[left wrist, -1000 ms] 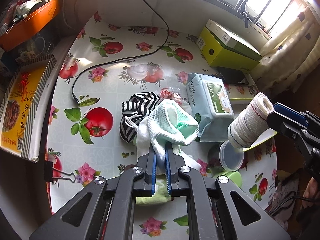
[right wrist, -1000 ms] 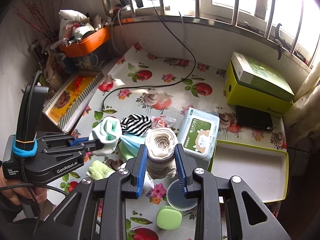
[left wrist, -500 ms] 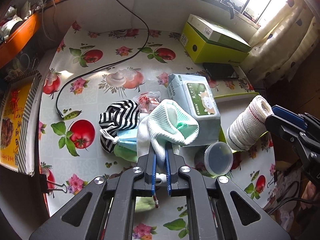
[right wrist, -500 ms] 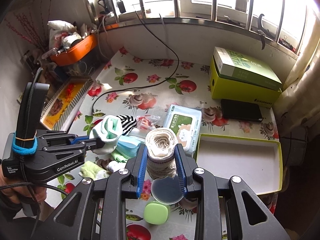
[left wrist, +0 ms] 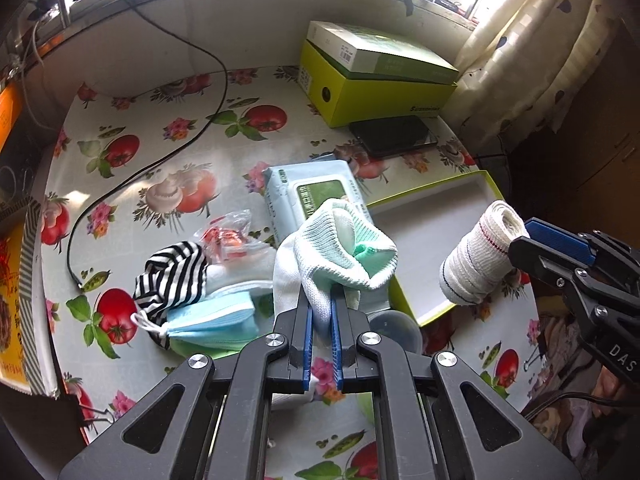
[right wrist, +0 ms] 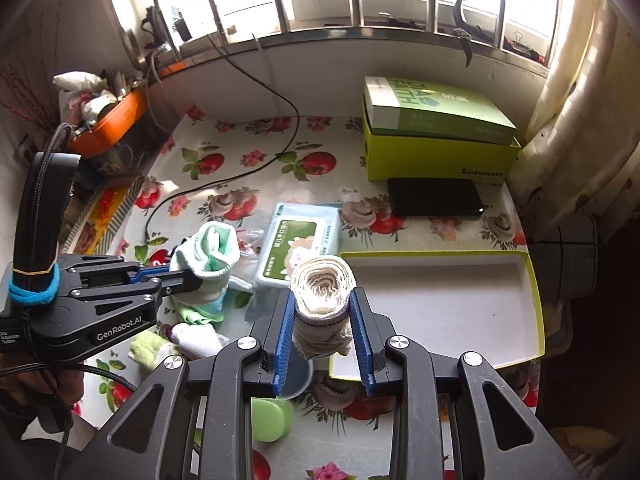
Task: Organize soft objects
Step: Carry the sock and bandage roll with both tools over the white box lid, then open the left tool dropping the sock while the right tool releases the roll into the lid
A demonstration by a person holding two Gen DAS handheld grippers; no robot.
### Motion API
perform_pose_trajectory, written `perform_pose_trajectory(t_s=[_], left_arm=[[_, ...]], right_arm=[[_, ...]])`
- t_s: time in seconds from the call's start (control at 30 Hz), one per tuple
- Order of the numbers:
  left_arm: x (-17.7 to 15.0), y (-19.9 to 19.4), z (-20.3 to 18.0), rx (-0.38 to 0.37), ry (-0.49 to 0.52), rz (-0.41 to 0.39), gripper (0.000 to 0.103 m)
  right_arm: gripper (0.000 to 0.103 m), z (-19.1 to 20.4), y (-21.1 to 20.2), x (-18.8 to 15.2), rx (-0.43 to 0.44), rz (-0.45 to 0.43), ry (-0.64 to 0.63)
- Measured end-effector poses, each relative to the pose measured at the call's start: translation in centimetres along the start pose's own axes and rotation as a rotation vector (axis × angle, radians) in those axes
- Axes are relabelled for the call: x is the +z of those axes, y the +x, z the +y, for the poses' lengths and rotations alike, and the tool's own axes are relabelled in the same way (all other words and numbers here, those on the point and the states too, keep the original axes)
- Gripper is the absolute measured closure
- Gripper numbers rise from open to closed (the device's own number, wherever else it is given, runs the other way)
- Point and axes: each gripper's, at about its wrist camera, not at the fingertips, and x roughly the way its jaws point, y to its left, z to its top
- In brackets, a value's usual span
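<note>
My left gripper point(left wrist: 321, 312) is shut on a mint-green and white sock bundle point(left wrist: 340, 248), held above the table near the wipes pack point(left wrist: 312, 192). In the right wrist view the same left gripper point(right wrist: 176, 278) shows at left with the sock bundle point(right wrist: 210, 250). My right gripper point(right wrist: 323, 312) is shut on a rolled cream cloth point(right wrist: 322, 300), which hangs over the near left corner of the open lime-edged box tray point(right wrist: 440, 304). The left wrist view shows that roll point(left wrist: 480, 260) over the tray point(left wrist: 424, 232). A striped sock point(left wrist: 172, 276) and a blue mask point(left wrist: 212, 324) lie on the tablecloth.
A lime box with a green carton on it point(right wrist: 436, 140) and a black phone point(right wrist: 436, 196) sit at the back right. A black cable point(left wrist: 160, 152) crosses the tablecloth. A clear round lid point(right wrist: 298, 376), a green case point(right wrist: 272, 418) and small pale-green socks point(right wrist: 148, 350) lie near the front.
Both grippers have carried their loads to the right, toward the open tray. The roll now hangs over the tray's corner, and the sock bundle sits in front of the wipes pack.
</note>
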Motion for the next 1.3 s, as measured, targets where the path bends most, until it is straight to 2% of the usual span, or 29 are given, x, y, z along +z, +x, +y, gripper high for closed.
perform_pose_trajectory(t_s=[0.3,0.6,0.8,1.03,1.23,1.3], left_arm=[[2.9,2.5,-5.3,-0.063,0.107,0.023,0.095],[4.2,6.6,-9.0,-0.109,0.166,0.099,0.095],[5.0,9.1,-9.9,-0.115,0.166,0.141,0.095],[5.5,11.8,-9.8,-0.129,0.115,0.201,0.095],[5.7,12.8,-9.8,-0.141,0.089,0.222,0.093],[5.8,12.8,-9.7,-0.138,0.088,0.219,0.090]], right_arm=[[0.076,-5.7,0.8,-0.8,-0.057,0.022,0.110],[0.076,-9.6,4.0,-2.4,-0.045,0.097,0.205],[0.076,-11.0,6.3,-2.8,-0.019,0.144,0.246],[0.075,-11.9,8.4,-2.1,-0.001,0.175,0.240],[0.066,-12.7,9.4,-1.2,-0.007,0.184,0.249],[0.059,-12.8,9.2,-1.1,-0.015,0.175,0.245]])
